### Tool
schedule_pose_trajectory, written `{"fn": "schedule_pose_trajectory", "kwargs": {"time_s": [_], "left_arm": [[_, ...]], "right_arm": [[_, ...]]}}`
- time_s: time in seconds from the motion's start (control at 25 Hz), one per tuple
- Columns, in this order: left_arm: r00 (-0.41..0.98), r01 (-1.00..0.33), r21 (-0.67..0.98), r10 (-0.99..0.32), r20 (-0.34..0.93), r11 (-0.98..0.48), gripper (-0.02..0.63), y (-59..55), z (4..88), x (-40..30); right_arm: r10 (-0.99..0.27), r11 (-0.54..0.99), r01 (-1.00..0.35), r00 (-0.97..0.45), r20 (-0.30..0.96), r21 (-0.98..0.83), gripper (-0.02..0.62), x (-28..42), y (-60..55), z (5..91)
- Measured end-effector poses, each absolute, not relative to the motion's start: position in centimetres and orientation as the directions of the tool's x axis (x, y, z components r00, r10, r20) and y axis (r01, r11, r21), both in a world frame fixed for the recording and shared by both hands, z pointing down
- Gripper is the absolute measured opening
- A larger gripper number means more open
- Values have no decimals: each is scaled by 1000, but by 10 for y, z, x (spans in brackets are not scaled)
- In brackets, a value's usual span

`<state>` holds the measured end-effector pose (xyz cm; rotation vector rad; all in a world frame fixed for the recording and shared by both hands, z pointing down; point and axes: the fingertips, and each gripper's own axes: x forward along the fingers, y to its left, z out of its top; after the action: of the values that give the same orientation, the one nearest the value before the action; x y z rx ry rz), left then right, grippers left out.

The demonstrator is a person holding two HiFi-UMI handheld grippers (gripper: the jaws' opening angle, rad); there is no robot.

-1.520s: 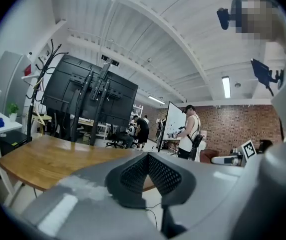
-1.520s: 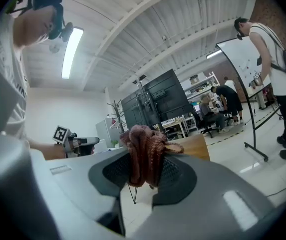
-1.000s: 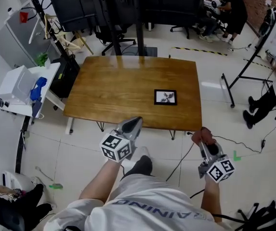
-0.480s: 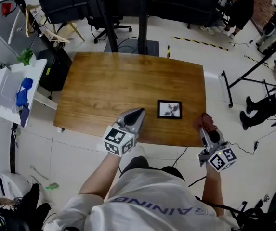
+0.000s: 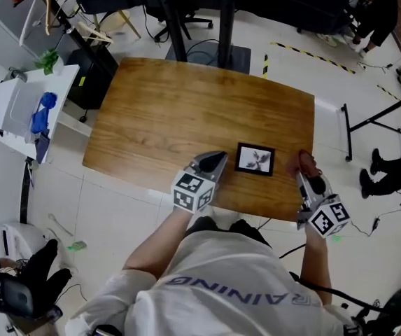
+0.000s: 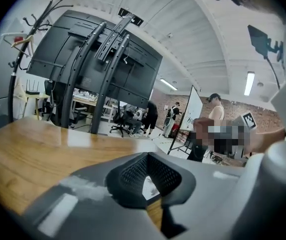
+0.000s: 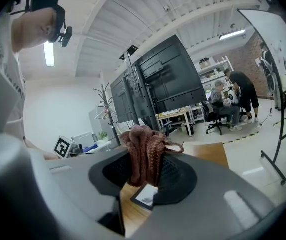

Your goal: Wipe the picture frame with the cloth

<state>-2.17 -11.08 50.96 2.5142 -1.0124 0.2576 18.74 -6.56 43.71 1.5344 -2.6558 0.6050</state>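
A small black picture frame (image 5: 255, 159) lies flat on the wooden table (image 5: 172, 110), near its front edge. My left gripper (image 5: 217, 158) hovers just left of the frame with its jaws together and nothing in them. Through that gripper's own view the frame (image 6: 150, 188) shows low between the fingertips (image 6: 128, 176). My right gripper (image 5: 306, 171) is just right of the frame, shut on a bunched reddish-brown cloth (image 5: 304, 161). In the right gripper view the cloth (image 7: 145, 151) stands up out of the jaws, with the frame (image 7: 145, 196) below it.
A white side table (image 5: 8, 110) with a blue object (image 5: 43, 114) stands left of the table. A black stand (image 5: 224, 19) rises behind the far edge. Black stand legs (image 5: 375, 117) and cables lie on the floor at right.
Both grippers have moved forward from over the floor to over the table's near edge, ending on either side of the frame. The cloth stays held in the right gripper.
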Motion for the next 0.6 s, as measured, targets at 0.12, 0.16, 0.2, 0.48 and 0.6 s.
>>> {"fn": "schedule_pose_trajectory", "kwargs": {"time_s": [0.12,0.16,0.2,0.48,0.6], "left_arm": [[705,-709,299,-624,337,-639,6,-114,516,-14],[702,-711,292,-620,352,-639,6,-115,521,-11],[699,-713,292,-611,371,-638,6,-116,528,-7],[677,-712,354,-457,577,-607,6,-107,617,26],[655,-704,349,-374,657,-618,6,-96,654,36]], "right_arm": [[-813,470,-815,-549,194,-338,117,191,-82,443],[-806,476,-808,-559,195,-348,117,190,-87,447],[-798,481,-800,-569,198,-358,117,189,-91,451],[-725,505,-749,-638,260,-428,117,169,-118,494],[-679,497,-733,-662,317,-465,117,154,-127,523]]}}
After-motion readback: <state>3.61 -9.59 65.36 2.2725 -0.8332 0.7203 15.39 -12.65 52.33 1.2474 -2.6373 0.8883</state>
